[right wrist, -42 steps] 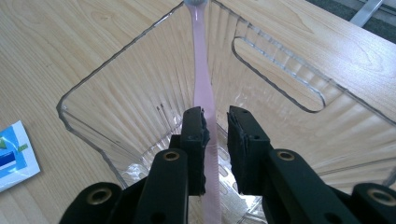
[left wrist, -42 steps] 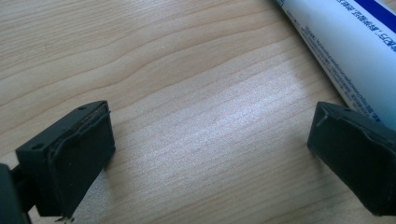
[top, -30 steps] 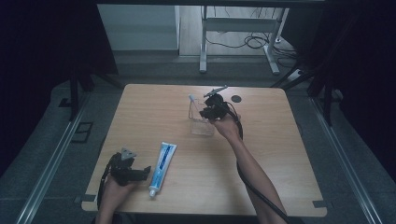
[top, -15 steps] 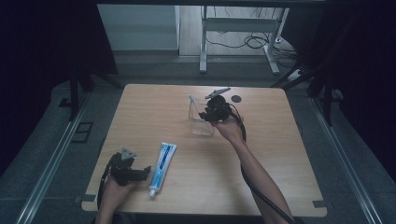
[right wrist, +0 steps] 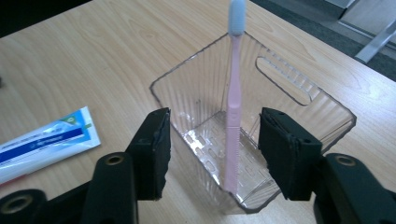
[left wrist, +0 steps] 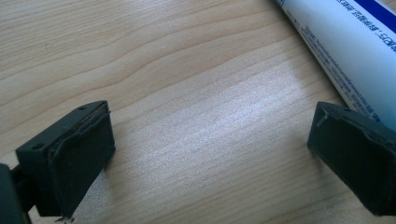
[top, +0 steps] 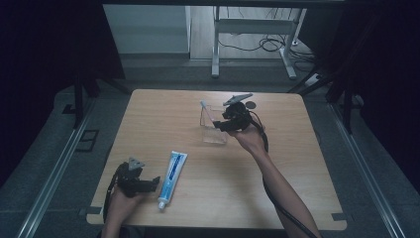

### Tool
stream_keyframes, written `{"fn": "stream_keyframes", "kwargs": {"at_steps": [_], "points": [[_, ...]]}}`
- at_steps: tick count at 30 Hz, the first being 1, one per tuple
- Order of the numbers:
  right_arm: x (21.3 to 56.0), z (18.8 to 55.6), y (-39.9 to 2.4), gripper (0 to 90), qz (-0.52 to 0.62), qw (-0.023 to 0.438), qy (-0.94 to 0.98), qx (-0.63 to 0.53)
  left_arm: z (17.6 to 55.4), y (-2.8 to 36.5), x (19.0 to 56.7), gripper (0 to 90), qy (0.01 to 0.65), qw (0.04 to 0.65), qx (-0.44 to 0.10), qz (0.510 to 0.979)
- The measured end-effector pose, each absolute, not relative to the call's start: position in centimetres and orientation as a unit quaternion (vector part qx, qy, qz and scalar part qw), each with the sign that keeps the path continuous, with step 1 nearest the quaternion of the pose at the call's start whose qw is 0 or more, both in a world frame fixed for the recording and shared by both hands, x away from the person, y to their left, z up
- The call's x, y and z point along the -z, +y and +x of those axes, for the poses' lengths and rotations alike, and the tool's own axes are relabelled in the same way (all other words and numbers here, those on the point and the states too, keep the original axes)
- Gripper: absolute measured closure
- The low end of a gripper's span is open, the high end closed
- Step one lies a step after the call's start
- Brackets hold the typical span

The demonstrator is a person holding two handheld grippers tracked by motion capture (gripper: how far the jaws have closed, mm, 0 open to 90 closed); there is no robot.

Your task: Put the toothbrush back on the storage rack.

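A clear ribbed plastic holder stands on the wooden table at its far middle. A pink toothbrush with a pale blue head stands upright inside the holder, leaning on its far wall. My right gripper is open just above the holder's near rim, and the toothbrush handle stands free between its jaws. A blue and white toothpaste tube lies near the front left. My left gripper rests open beside the tube with bare wood between its jaws.
A small dark round object lies on the table just behind the right gripper. The toothpaste tube's flat end lies left of the holder. Metal table legs and cables stand on the floor beyond the far edge.
The right hand and gripper have drifted slightly right and back toward the person. The toothbrush stays in the holder. The left gripper has not moved.
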State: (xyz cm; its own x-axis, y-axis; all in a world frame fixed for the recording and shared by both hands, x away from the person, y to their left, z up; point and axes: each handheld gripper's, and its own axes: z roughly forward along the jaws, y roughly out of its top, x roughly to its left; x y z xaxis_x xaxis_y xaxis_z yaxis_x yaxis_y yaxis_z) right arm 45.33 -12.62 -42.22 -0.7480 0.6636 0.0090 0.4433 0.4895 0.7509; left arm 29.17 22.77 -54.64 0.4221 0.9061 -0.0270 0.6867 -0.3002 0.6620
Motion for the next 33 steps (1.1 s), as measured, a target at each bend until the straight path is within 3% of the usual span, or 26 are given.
{"fn": "stream_keyframes", "kwargs": {"at_steps": [14,33], "points": [[42.0,43.9,-13.0,25.9,0.312,0.132,0.864,-0.371,29.2,22.8,54.6,0.7,0.507,0.305,-0.180,0.786],[42.0,41.9,-15.1,22.2,0.303,0.136,0.860,-0.389,29.2,22.8,54.6,0.6,0.507,0.305,-0.180,0.786]]}}
